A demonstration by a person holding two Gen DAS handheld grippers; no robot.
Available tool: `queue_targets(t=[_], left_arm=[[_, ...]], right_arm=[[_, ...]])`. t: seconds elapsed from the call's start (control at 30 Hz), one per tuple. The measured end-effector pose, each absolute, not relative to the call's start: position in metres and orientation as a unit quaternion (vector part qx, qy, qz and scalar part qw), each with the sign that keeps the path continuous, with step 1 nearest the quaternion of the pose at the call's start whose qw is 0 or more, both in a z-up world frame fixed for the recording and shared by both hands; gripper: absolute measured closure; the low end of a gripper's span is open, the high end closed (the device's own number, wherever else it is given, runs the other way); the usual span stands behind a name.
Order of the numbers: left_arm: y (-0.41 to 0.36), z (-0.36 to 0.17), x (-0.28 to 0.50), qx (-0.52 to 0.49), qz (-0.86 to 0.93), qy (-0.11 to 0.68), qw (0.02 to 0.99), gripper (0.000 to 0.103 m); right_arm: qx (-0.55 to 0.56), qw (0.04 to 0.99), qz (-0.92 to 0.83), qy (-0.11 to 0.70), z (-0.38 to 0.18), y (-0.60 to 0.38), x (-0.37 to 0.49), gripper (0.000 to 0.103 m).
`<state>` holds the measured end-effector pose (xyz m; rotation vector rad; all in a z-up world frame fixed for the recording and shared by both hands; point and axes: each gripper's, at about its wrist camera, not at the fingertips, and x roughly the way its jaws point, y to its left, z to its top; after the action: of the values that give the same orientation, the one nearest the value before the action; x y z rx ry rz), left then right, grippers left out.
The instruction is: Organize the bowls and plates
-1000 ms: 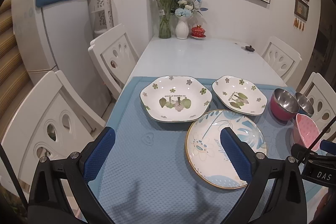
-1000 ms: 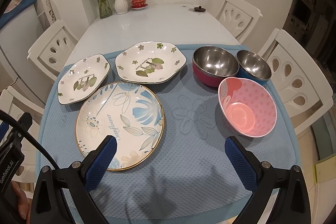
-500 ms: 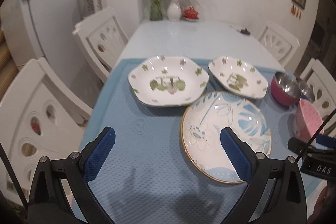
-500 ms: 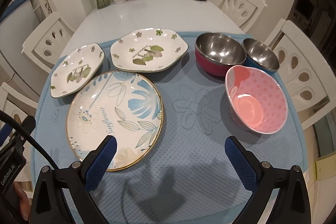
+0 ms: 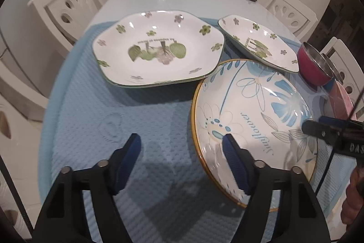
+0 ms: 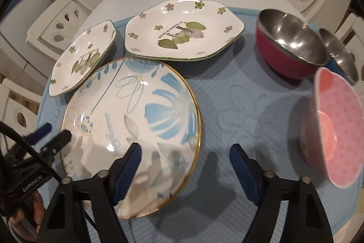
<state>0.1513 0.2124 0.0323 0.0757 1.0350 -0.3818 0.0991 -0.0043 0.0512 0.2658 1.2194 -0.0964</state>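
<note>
While my left gripper (image 5: 182, 147) and right gripper (image 6: 185, 157) have just been closing, both unclenched, each straddles the round blue-flowered gold-rimmed plate's (image 5: 257, 120) near rim.

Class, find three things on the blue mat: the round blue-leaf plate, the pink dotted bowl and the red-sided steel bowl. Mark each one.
Round blue-leaf plate (image 6: 163, 106): right wrist view, on its blue leaf.
Pink dotted bowl (image 6: 341, 120): right wrist view, on its inner wall.
Red-sided steel bowl (image 6: 293, 35): right wrist view, on its steel inside.
</note>
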Motion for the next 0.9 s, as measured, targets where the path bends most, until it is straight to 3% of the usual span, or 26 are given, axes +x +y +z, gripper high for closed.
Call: queue_targets(t=[0.1,0.2,0.27,0.53,0.9], left_arm=[[0.209,0.028,0.156,0.037,-0.194,0.493,0.847,0.037],[0.207,0.021,0.162,0.021,-0.210,0.507,0.836,0.049],[0.206,0.020,0.163,0.023,-0.211,0.504,0.837,0.050],[0.195,0.018,0.169,0.010,-0.244,0.504,0.828,0.069],[0.186,0.024,0.151,-0.015,-0.186,0.525,0.830,0.069]], right_arm=[[0.137,0.806,-0.044,0.574,0.043,-0.015,0.109,0.041],[0.151,0.803,-0.032,0.576,0.034,-0.022,0.118,0.056],[0.161,0.799,-0.020,0.579,0.028,-0.025,0.121,0.064],[0.153,0.805,0.013,0.573,0.026,-0.018,0.126,0.068],[0.175,0.791,-0.015,0.585,0.029,-0.009,0.116,0.068]])
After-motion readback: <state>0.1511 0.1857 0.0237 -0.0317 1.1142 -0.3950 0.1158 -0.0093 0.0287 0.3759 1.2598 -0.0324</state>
